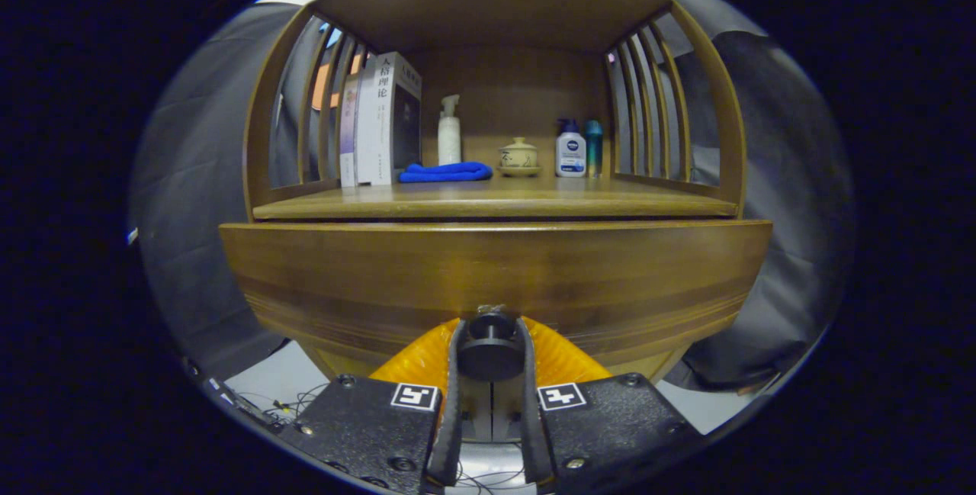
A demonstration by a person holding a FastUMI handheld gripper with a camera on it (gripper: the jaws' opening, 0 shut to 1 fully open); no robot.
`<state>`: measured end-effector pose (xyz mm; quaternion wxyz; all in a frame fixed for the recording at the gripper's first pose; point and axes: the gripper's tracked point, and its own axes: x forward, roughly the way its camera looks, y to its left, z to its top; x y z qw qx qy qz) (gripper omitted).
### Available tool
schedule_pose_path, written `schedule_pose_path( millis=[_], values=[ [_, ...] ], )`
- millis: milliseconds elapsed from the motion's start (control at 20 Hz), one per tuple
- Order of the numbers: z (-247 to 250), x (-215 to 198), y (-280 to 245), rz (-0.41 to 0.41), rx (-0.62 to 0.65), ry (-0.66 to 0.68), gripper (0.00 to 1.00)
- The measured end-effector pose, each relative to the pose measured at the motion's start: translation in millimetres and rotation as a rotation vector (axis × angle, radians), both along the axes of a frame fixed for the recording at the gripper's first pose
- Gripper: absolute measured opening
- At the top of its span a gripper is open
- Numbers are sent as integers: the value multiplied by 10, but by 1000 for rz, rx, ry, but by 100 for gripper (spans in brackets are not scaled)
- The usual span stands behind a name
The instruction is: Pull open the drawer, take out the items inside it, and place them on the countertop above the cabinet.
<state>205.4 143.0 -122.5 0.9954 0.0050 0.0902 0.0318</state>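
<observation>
though drawer [496,274] insides hidden — gripper [489,342] pinched on its dark knob [489,346]

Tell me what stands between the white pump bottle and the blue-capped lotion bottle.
A small lidded ceramic pot on a saucer, seen in the gripper view.

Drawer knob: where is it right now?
In the gripper view, the drawer knob sits between the hand-held gripper fingers, both pressing its sides, at the bottom centre of the drawer front, below the countertop.
</observation>
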Motion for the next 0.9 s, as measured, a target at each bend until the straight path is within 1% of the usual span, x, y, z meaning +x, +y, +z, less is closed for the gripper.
schedule_pose_path(
  millis=[900],
  values=[
    [-114,-922,-62,39,5,-1,34]
  ],
)
